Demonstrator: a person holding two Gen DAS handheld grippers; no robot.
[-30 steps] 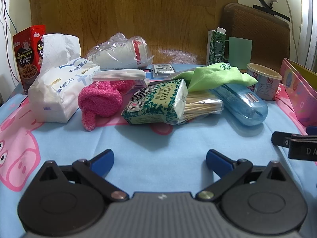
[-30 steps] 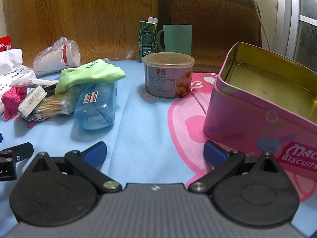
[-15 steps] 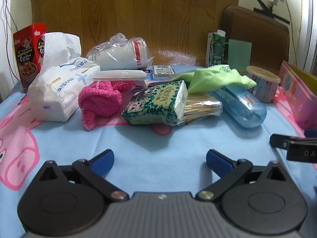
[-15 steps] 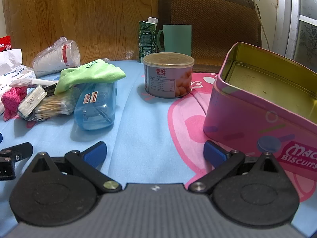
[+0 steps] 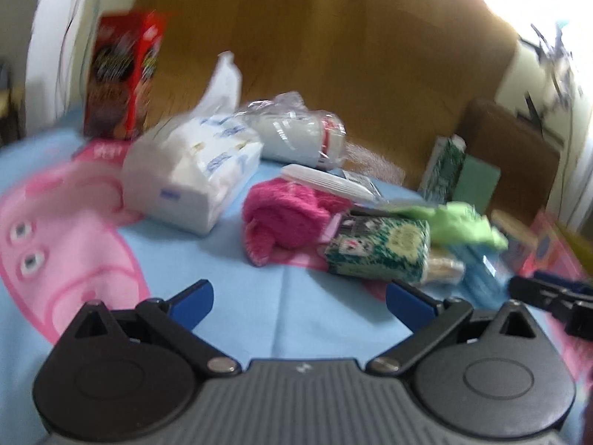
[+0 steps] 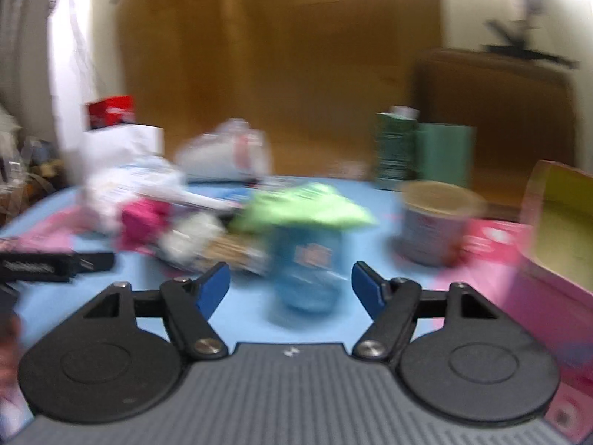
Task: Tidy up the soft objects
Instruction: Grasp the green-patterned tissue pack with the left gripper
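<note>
L gripper (image 5: 299, 300): mine, wide open, holding nothing
Pink cloth (image 5: 285, 217): just ahead, slightly left, L nearer
R gripper (image 6: 290, 283): open, empty

Tabletop (image 5: 259, 315) is covered by a light-blue cloth with pink cartoon print. On it are seen: white tissue pack (image 5: 192, 181), pink knitted item (image 5: 285, 218), green patterned packet (image 5: 378, 252), blue plastic case (image 6: 307, 267) under a green cloth (image 6: 300, 204), round tin (image 6: 433, 230), pink biscuit tin (image 6: 537, 244), red box (image 5: 122, 74). Both views are blurred.
</note>
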